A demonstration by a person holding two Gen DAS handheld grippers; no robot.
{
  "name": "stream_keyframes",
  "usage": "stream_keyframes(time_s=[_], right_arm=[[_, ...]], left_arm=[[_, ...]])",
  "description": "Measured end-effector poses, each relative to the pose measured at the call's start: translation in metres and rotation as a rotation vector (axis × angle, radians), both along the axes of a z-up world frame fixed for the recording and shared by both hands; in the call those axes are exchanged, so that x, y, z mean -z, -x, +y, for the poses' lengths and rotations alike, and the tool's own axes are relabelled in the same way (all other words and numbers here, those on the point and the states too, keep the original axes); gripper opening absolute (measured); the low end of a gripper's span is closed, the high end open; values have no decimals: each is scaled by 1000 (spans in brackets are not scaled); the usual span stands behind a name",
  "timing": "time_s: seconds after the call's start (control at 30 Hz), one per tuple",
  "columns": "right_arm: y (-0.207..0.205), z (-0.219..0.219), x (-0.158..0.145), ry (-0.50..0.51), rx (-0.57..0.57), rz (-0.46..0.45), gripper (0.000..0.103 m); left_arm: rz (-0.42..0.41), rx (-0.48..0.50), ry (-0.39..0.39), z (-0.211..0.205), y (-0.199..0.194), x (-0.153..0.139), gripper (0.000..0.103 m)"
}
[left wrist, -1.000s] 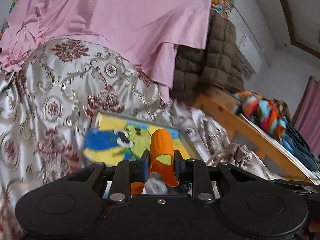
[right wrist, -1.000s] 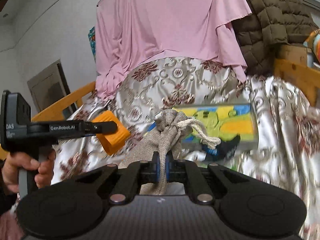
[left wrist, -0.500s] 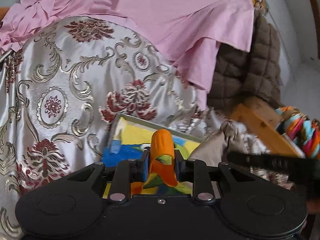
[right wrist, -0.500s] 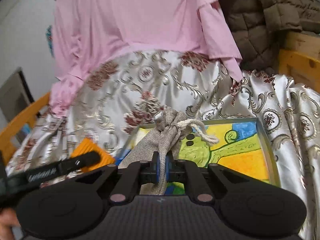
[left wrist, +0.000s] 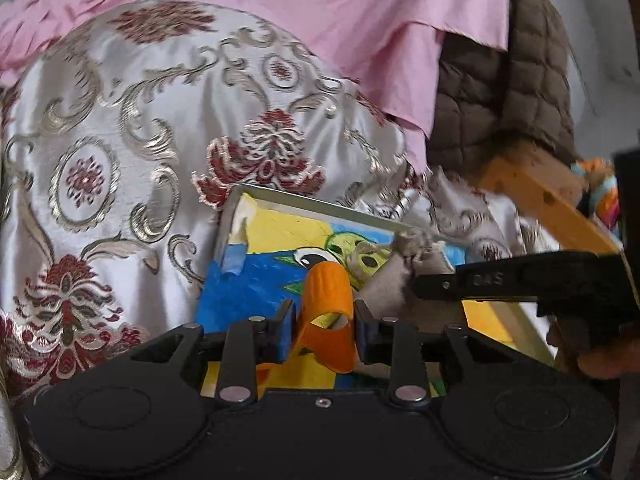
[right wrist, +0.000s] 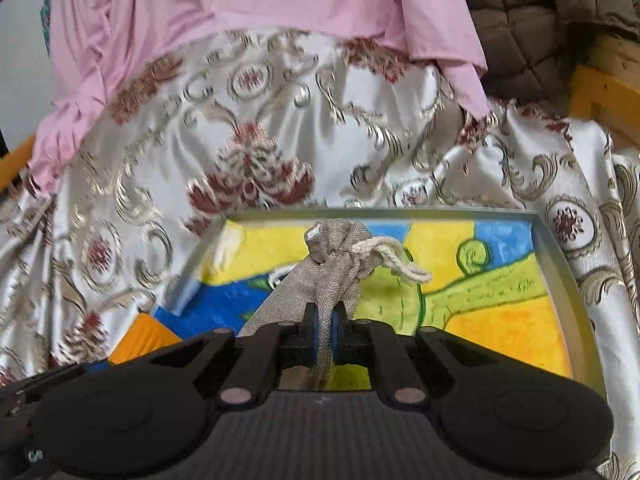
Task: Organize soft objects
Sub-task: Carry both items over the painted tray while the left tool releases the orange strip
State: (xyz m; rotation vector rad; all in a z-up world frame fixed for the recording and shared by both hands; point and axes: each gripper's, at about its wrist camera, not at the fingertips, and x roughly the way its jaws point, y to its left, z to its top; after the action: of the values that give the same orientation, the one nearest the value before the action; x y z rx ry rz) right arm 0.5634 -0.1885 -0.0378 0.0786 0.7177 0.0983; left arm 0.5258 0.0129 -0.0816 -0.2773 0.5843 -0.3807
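My left gripper (left wrist: 322, 334) is shut on a soft orange piece (left wrist: 328, 300) and holds it over the near left part of a painted tray (left wrist: 320, 204). My right gripper (right wrist: 326, 330) is shut on a grey drawstring pouch (right wrist: 334, 260) with a white cord and holds it above the same tray (right wrist: 556, 248). The tray has a metal rim and a yellow, blue and green picture inside. In the left wrist view the pouch (left wrist: 384, 280) and the right gripper's black finger (left wrist: 500, 280) sit just right of the orange piece. The orange piece (right wrist: 142, 338) shows low left in the right wrist view.
The tray lies on a silver satin cover with red and gold flowers (left wrist: 120, 160). A pink cloth (right wrist: 240, 0) drapes behind it, with a brown quilted coat (left wrist: 500, 100) to the right. A wooden bed rail (left wrist: 540, 200) runs along the right, with striped colourful fabric (left wrist: 596, 192) beyond.
Both grippers have moved forward and down over the tray, which now looks larger and closer. The two grippers have drawn nearer to each other. Both stay shut on their objects.
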Motion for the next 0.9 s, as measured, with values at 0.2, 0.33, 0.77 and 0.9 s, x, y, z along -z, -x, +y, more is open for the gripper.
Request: stream_keyframes(time_s=[0.2,0.33,0.77,0.9], right_arm=[[-1,-9,12,16,30,60,9],[4,-16,13,11,31,69,20],[55,-49,-31,16,59,-45,83],[89,-56,-52,18,62,-146,94]], left_arm=[[-5,40,-57,-15,6,0,46],[1,51,-60,-16,9,0,57],[-60,-57,-66,-3,46,-35,90],[-97,-103,-10,7,69,-65,98]])
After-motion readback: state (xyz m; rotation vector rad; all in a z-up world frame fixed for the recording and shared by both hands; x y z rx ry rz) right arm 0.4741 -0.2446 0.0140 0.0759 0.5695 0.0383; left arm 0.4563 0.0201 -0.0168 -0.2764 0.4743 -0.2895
